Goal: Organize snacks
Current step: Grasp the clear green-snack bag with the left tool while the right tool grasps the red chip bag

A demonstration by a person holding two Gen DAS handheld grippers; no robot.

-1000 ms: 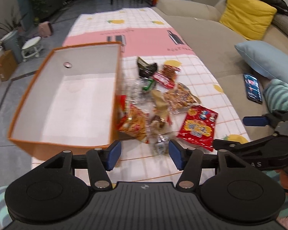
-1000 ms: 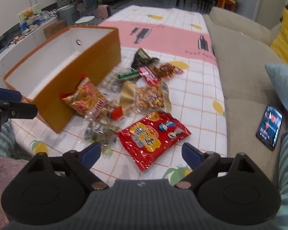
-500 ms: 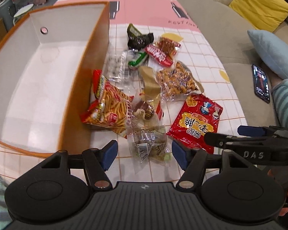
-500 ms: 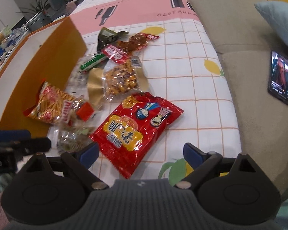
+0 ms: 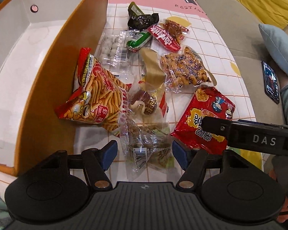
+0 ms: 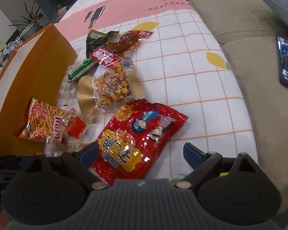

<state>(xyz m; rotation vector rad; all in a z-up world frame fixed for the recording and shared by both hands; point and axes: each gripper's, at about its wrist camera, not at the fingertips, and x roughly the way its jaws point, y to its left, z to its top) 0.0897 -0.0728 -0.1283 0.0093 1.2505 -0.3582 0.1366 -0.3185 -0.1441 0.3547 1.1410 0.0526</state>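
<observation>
Several snack packets lie in a pile on the tablecloth beside an orange box (image 5: pixel 48 80) with a white inside. My left gripper (image 5: pixel 145 152) is open, its jaws either side of a clear packet of nuts (image 5: pixel 147 145), low over it. My right gripper (image 6: pixel 141 153) is open, its jaws either side of the near end of a large red packet (image 6: pixel 142 134); that packet also shows in the left wrist view (image 5: pixel 203 122). A prawn-stick bag (image 5: pixel 98 92) leans against the box wall. Nothing lies in the visible part of the box.
Farther back lie a clear bag of fried snacks (image 5: pixel 184 71), a green sausage (image 5: pixel 139 41), a red packet (image 5: pixel 164 37), a dark seaweed packet (image 5: pixel 140 19) and white candies (image 5: pixel 113 48). A sofa (image 6: pixel 240 19) with a phone (image 6: pixel 287 61) runs along the right.
Both grippers have moved forward and down toward the pile. The left now straddles the clear nut packet, the right straddles the large red packet. Both stay open.
</observation>
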